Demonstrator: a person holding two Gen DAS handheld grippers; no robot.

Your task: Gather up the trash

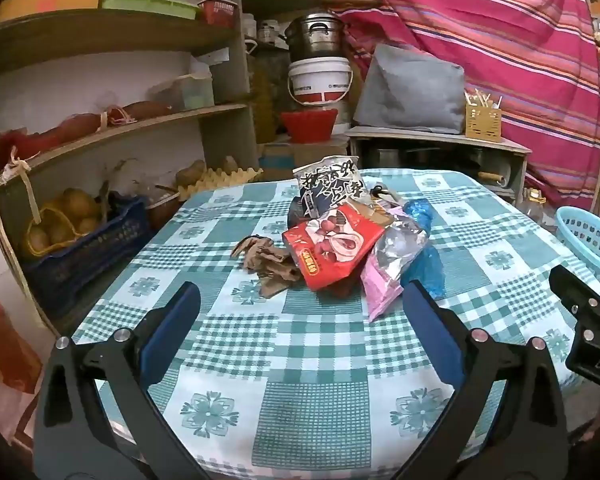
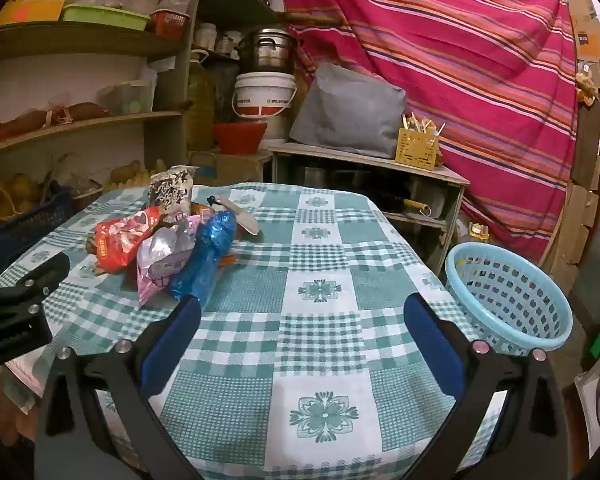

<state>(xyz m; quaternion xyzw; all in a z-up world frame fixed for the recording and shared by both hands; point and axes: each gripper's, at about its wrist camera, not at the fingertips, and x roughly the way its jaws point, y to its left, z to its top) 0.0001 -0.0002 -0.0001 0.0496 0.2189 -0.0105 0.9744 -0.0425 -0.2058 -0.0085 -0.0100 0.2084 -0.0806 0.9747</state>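
A heap of trash lies mid-table on the green checked cloth (image 1: 312,360): a red snack packet (image 1: 332,246), a pink and silver wrapper (image 1: 388,268), a crumpled blue plastic bag (image 1: 426,264), a black and white bag (image 1: 332,188) standing behind, and a brown crumpled rag (image 1: 270,266). My left gripper (image 1: 304,296) is open just short of the heap, nothing between its blue pads. My right gripper (image 2: 304,308) is also open and empty, with the blue bag (image 2: 206,258) just beyond its left finger. A light blue basket (image 2: 512,300) stands beside the table's right edge.
Shelves (image 1: 112,128) with crates, potatoes and boxes line the left side. Behind the table stand a white bucket (image 1: 320,82), a metal pot, a red bowl and a low cabinet (image 2: 364,180). A striped pink curtain (image 2: 460,60) hangs at the back right.
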